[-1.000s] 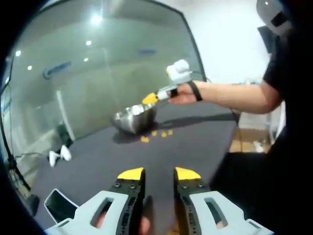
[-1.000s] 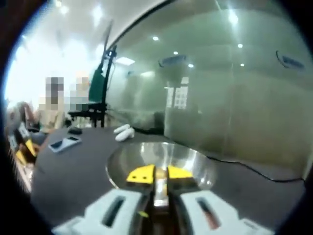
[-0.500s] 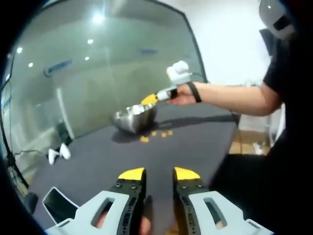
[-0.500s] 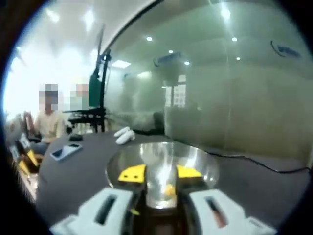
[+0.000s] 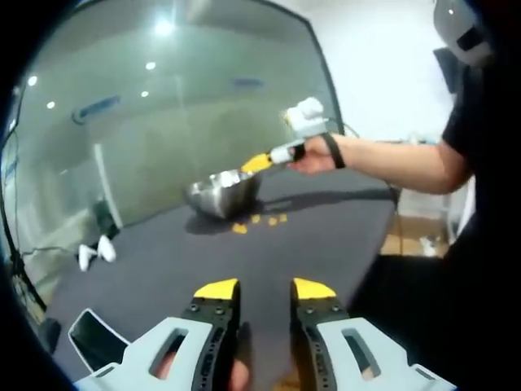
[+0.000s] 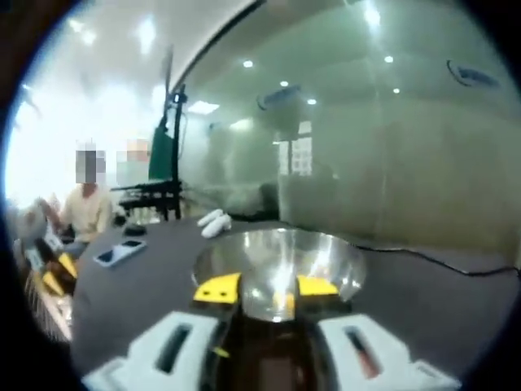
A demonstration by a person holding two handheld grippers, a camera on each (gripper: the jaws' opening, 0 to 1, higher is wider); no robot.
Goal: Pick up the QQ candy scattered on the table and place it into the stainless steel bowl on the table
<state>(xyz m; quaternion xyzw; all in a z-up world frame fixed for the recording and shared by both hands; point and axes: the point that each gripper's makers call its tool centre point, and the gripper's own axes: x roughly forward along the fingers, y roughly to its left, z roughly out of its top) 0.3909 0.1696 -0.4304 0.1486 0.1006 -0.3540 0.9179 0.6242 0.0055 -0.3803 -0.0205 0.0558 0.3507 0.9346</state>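
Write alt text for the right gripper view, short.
The right gripper, jaws open, hangs over a stainless steel bowl on a dark table. Beyond lie a phone and a white object before a glass wall.

A: Ceiling spots mirrored as bright dots in the glass wall (image 5: 163, 106), and the left gripper view is fairly crisp in the middle.

B: Edges bend hard, though (classic fisheye). The bowl (image 5: 221, 195) throws a soft shadow on the dark worktop (image 5: 269, 252).

A: Right gripper view's softer; blown-out white glare upper left, hazy green cast.

B: Bowl's steel glints there (image 6: 281, 265).
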